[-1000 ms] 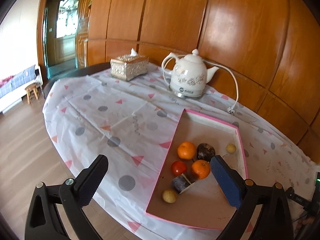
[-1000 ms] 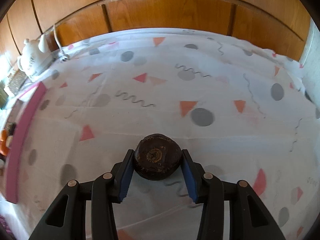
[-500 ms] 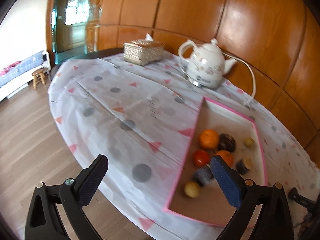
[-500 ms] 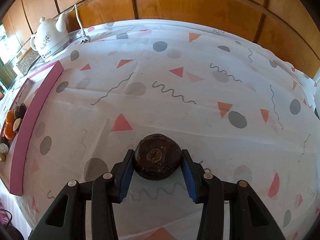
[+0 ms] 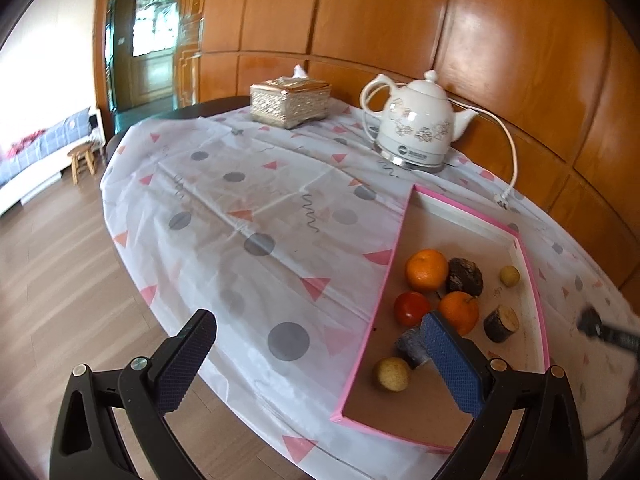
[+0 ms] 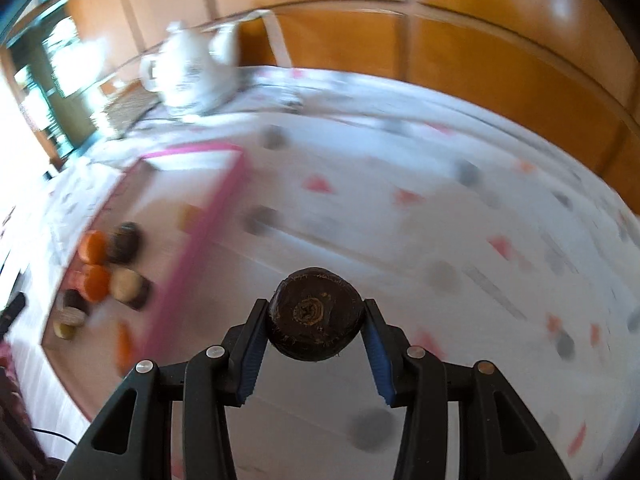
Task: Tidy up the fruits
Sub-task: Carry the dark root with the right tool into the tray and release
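Observation:
A pink-rimmed tray (image 5: 394,256) lies on the patterned tablecloth and holds two oranges (image 5: 426,269), a red fruit (image 5: 412,308), a dark brown fruit (image 5: 464,276), small yellowish fruits (image 5: 393,374) and cut dark pieces (image 5: 501,323). My left gripper (image 5: 320,360) is open and empty, held above the table's near edge beside the tray. My right gripper (image 6: 316,330) is shut on a round dark brown fruit (image 6: 315,319), held above the cloth to the right of the tray (image 6: 200,236). The right wrist view is motion-blurred.
A white ceramic kettle (image 5: 416,128) with a cord stands behind the tray, also in the right wrist view (image 6: 188,72). A gold tissue box (image 5: 290,102) sits at the far edge. Wooden wall panels stand behind the table. Floor lies to the left.
My right gripper has swung left toward the tray with the dark fruit held. The left gripper has shifted slightly, staying open. A cut dark piece in the tray now lies further right.

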A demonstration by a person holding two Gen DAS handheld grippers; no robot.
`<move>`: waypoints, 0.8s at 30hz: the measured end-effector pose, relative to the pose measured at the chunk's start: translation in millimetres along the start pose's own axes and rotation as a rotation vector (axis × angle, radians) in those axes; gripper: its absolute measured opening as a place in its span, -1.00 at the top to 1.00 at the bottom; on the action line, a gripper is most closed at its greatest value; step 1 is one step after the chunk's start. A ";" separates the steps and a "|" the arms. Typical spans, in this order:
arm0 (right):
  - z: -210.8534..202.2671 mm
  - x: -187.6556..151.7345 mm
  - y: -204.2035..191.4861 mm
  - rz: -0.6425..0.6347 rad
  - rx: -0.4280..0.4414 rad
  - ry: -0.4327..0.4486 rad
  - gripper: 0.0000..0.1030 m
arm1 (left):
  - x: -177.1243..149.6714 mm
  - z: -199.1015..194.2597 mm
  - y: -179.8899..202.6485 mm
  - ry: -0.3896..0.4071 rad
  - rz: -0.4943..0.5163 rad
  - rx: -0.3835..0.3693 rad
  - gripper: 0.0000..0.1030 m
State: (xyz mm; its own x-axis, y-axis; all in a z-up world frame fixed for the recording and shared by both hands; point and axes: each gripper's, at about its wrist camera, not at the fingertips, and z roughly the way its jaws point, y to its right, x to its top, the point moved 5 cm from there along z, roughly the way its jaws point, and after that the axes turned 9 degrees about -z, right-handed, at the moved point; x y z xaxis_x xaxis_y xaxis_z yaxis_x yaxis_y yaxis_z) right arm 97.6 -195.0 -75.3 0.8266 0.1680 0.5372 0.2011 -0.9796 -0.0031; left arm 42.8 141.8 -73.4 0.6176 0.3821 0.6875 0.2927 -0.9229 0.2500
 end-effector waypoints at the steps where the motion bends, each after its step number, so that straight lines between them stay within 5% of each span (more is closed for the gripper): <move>1: 2.8 9.0 -14.1 -0.026 0.020 0.005 0.11 | 0.0 -0.6 2.1 0.005 0.013 0.000 -0.99; 13: 53.1 78.8 -112.7 -0.199 0.120 0.000 0.10 | 0.5 -0.3 4.9 0.018 0.063 0.014 -0.99; 24: 55.1 71.5 -105.3 -0.150 0.152 -0.014 0.05 | 1.2 1.4 1.8 0.006 0.039 0.020 -0.99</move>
State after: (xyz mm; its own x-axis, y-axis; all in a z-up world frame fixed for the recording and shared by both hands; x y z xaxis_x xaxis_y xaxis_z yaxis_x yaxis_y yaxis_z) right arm 164.4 -73.7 -83.0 0.7885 0.3133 0.5293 0.3985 -0.9157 -0.0516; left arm 45.2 140.7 -73.0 0.6245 0.3453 0.7005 0.2827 -0.9361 0.2094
